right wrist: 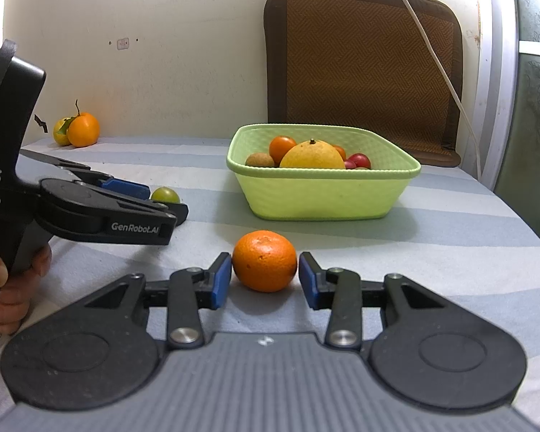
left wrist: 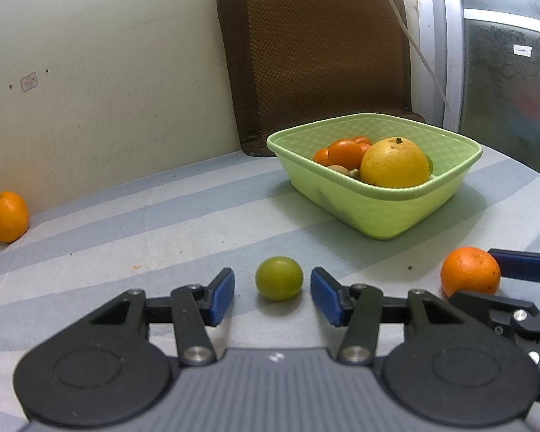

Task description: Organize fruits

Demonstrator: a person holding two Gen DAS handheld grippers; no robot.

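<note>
A small green fruit point(left wrist: 279, 278) lies on the striped cloth between the open jaws of my left gripper point(left wrist: 272, 295), not touching the pads; it also shows in the right wrist view point(right wrist: 165, 194). An orange point(right wrist: 264, 261) sits on the cloth between the blue pads of my right gripper point(right wrist: 264, 280), which is open with the pads close to its sides; it also shows in the left wrist view point(left wrist: 470, 271). A light green basket point(left wrist: 378, 212) point(right wrist: 324, 198) holds a big yellow citrus point(left wrist: 395, 162), small oranges and other fruit.
An orange with a stem and a yellow fruit point(left wrist: 8, 216) point(right wrist: 79, 129) lie by the wall at far left. A brown woven cushion point(left wrist: 324, 54) leans on the wall behind the basket. A white cable point(right wrist: 432, 54) hangs across it. The table edge curves at right.
</note>
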